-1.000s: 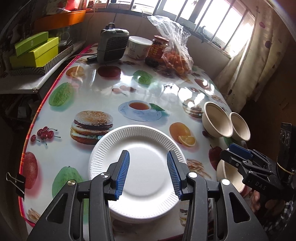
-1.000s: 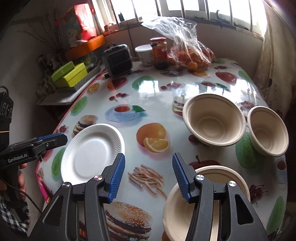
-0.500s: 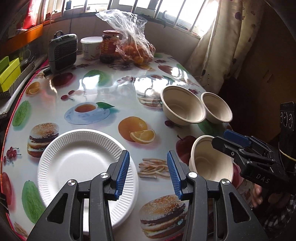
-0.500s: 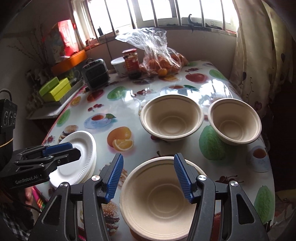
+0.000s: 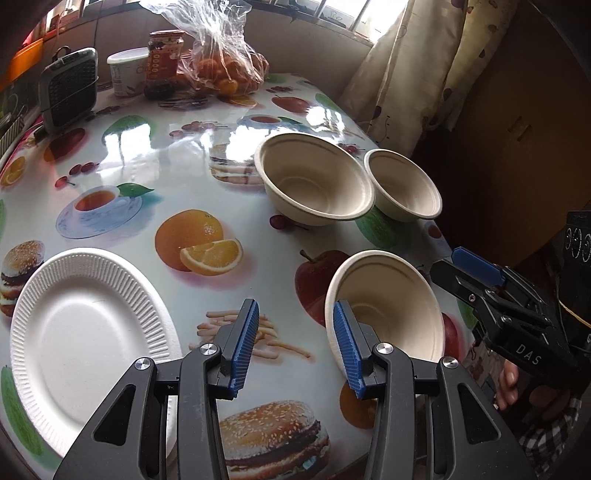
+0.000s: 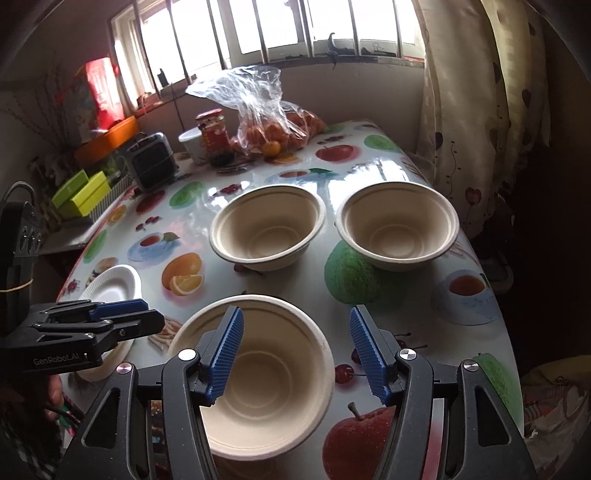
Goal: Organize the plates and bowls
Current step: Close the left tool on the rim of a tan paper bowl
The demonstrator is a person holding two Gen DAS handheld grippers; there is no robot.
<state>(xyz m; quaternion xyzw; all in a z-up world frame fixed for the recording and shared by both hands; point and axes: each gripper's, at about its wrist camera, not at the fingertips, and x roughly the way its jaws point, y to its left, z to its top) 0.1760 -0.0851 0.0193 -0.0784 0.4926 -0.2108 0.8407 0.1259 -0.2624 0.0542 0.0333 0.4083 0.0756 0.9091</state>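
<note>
Bagged oranges [image 6: 280, 136], red-lidded jar [image 6: 214, 138], white tub [image 5: 127, 70], small heater [image 6: 151, 162] at table's far end.

Barred window [image 6: 280, 33] bright; patterned curtain [image 6: 480, 110] right; dim walls.

Daylight from window [image 6: 314, 33], glare on tablecloth [image 5: 122, 136], fisheye-dark corners

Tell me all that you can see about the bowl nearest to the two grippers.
The nearest bowl is round, off-white to beige, matte, apparently moulded paper pulp, with a rolled rim and faint rings at its bottom. It is empty and stands upright on the fruit-print tablecloth, apart from the two other bowls. The right gripper hovers over it, fingers open astride its right rim, gripping nothing. Whether anything touches it I cannot tell.
</note>
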